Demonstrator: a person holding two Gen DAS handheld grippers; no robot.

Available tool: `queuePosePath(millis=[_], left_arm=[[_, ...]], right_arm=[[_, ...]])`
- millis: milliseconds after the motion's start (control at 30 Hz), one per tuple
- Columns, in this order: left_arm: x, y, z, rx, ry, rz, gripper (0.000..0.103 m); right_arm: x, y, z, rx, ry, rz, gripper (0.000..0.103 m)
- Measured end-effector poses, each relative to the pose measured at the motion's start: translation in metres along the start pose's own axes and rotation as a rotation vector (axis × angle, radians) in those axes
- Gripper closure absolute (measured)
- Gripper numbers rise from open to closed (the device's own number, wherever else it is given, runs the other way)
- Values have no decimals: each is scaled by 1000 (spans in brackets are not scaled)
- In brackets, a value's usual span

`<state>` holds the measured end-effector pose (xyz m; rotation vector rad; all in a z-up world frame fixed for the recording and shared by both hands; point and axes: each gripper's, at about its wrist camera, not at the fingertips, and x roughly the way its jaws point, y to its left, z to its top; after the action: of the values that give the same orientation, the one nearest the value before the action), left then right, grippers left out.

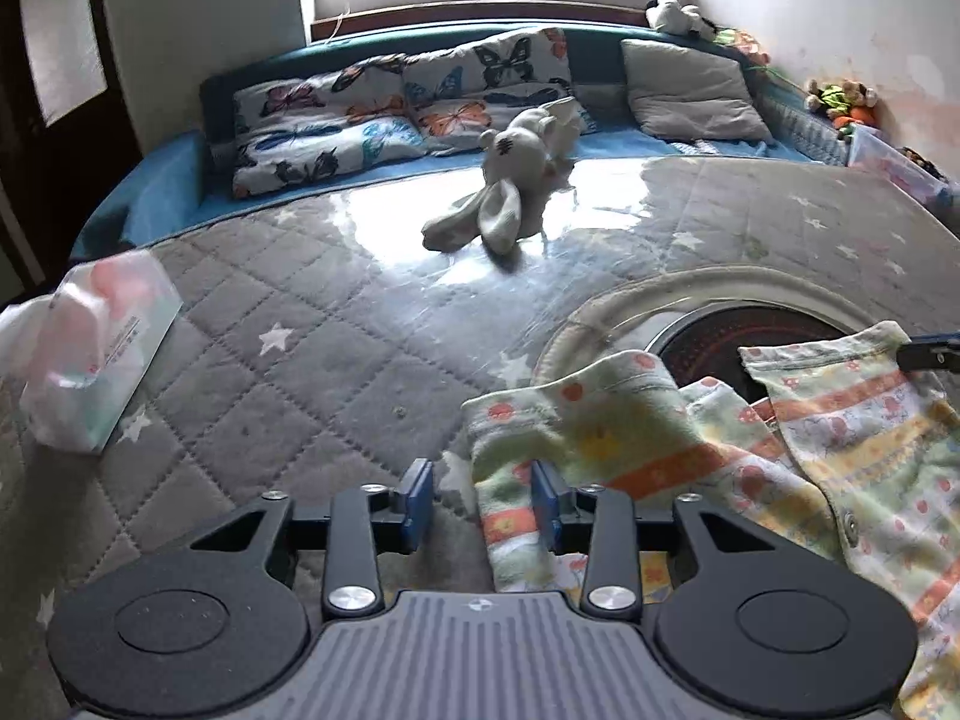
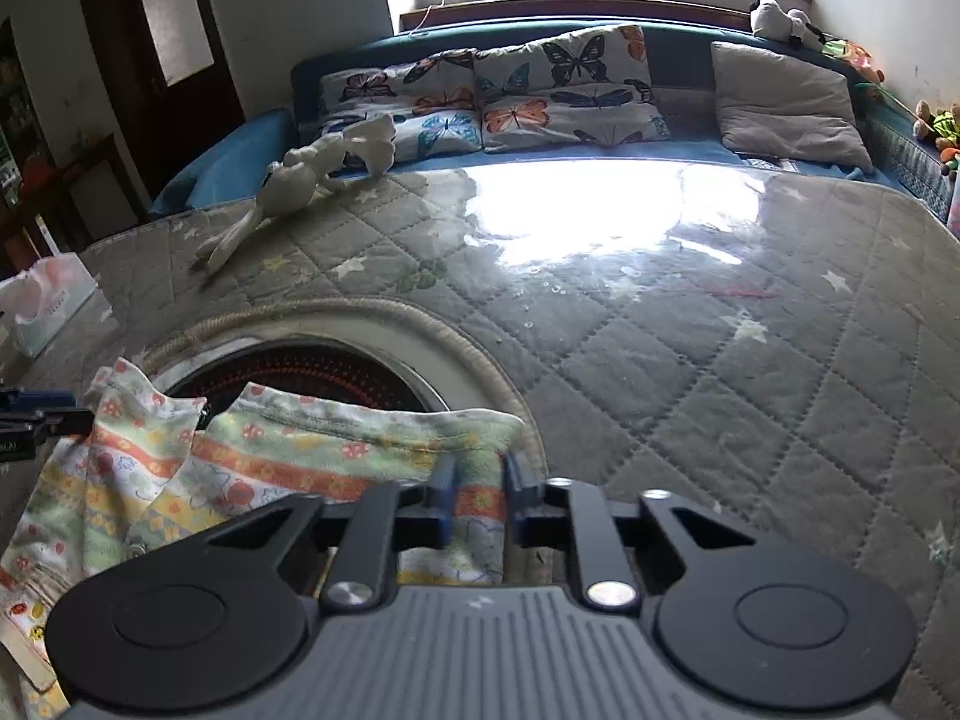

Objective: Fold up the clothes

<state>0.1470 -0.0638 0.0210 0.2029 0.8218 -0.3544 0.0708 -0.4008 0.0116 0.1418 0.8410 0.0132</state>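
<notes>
Jaws apart, both grippers straddle the garment (image 1: pixel 690 456) edges.

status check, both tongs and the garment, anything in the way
Left tongs open, straddling a sleeve end. Right tongs open over the other edge. Patterned garment rumpled on quilt, partly over a round mat. Nothing blocking.

Between your left gripper's (image 1: pixel 483 504) matt black plastic arms, blue pads and bright metal rivets: soft printed cotton garment (image 1: pixel 690 450), faintly fuzzy. Beneath your tongs, quilted grey cloth mat (image 1: pixel 288 372) under a glossy clear film throwing glare ahead. Beyond it, a plush rabbit (image 1: pixel 510 180), nappy and matt. Left of you, a crinkly shiny plastic tissue pack (image 1: pixel 96 354).
</notes>
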Motion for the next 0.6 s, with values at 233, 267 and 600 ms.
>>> queuePosePath(millis=[233, 267, 600], left_arm=[[-9, -2, 12, 31, -94, 57, 101], [-11, 0, 15, 23, -113, 59, 101], [8, 8, 20, -30, -67, 89, 90]], right_arm=[[-8, 6, 17, -45, -85, -65, 102], [-10, 6, 21, -49, -107, -75, 102], [13, 3, 28, -50, -78, -153, 92]])
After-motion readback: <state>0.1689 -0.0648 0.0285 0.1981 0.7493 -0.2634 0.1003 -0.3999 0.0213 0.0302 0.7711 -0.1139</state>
